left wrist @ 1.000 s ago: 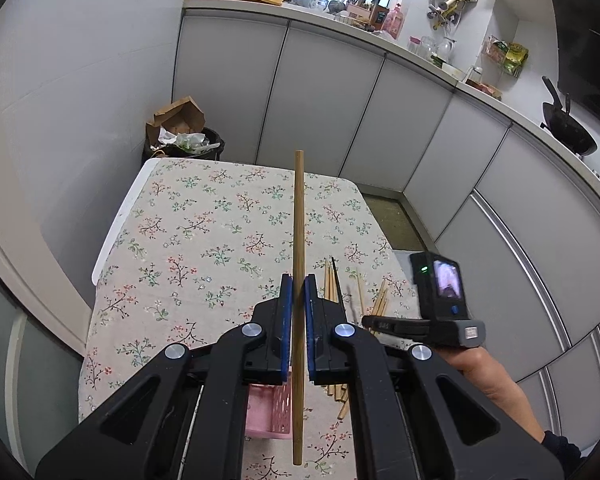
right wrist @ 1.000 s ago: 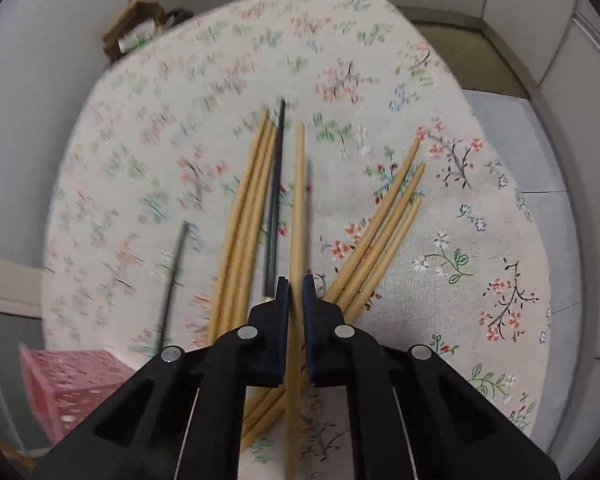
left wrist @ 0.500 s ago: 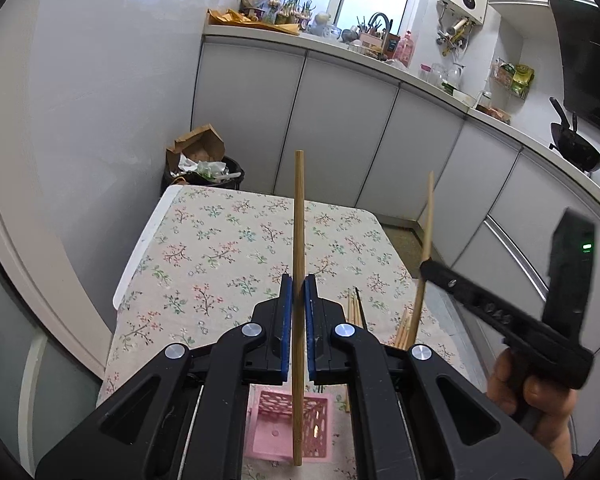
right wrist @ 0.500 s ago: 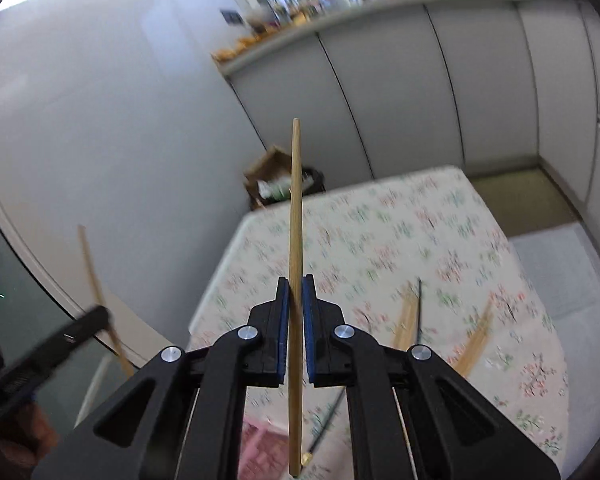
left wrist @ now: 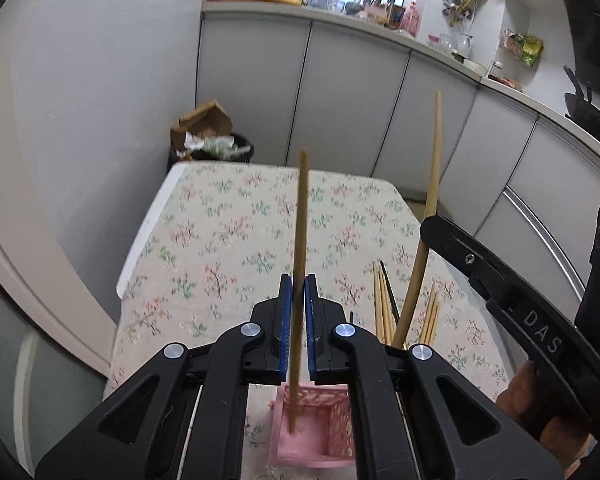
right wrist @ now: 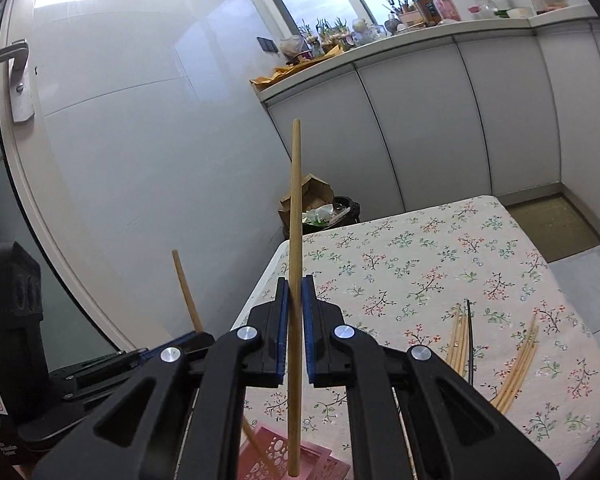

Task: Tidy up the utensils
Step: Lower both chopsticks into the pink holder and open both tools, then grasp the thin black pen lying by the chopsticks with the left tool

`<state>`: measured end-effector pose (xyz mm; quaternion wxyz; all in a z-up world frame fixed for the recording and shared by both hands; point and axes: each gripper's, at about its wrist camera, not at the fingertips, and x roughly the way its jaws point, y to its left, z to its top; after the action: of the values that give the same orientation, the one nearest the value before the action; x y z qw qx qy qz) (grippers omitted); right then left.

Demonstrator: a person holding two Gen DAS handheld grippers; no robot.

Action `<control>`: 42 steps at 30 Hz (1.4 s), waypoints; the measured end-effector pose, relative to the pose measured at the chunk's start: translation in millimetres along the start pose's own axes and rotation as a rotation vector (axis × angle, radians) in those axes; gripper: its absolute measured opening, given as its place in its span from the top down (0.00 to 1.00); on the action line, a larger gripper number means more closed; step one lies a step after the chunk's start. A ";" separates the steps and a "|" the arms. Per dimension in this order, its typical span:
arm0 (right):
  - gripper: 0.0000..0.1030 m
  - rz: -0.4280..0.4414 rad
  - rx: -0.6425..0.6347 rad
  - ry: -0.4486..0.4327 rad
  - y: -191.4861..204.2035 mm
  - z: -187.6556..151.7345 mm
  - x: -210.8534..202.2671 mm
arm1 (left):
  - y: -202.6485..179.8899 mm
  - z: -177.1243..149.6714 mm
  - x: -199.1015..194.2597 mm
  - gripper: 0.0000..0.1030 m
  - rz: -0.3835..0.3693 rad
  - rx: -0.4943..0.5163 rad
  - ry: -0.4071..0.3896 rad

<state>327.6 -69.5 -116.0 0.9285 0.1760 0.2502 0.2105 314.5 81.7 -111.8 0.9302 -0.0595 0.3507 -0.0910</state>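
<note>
My left gripper (left wrist: 294,312) is shut on a wooden chopstick (left wrist: 301,216) held upright, its lower end inside a pink perforated basket (left wrist: 300,446) below. My right gripper (right wrist: 294,308) is shut on another wooden chopstick (right wrist: 295,200), also upright, its lower tip just above the pink basket (right wrist: 300,456). The right gripper and its chopstick (left wrist: 430,200) show at the right of the left wrist view. Several wooden chopsticks and a black one (right wrist: 469,336) lie loose on the floral tablecloth (right wrist: 420,264).
A black bin with a cardboard box (left wrist: 208,136) stands beyond the table's far end. White cabinets (left wrist: 340,100) and a cluttered counter run along the back and right. A glass door (right wrist: 16,200) is on the left.
My right gripper lifted a chopstick off the table and swung it upright over the pink basket. My left gripper lowered its chopstick into the basket.
</note>
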 end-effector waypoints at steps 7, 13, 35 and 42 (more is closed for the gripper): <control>0.93 -0.005 -0.072 0.023 15.4 -21.9 8.7 | 19.7 7.6 -20.3 0.77 -0.040 -0.098 -0.013; 0.91 0.047 -0.150 0.169 30.1 -41.7 21.9 | 15.5 17.0 -41.0 0.71 -0.038 -0.119 -0.044; 0.51 -0.277 0.385 0.119 -157.7 52.8 -97.7 | -126.8 0.7 -31.7 0.64 -0.055 0.211 0.064; 0.51 -0.269 0.553 0.202 -196.6 35.5 -89.6 | -143.3 -11.9 80.7 0.64 0.074 0.228 0.367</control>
<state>335.8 -287.3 -137.1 0.8354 0.3653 0.4098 0.0264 347.9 -75.8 -147.5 0.8540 0.0766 0.5037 -0.1053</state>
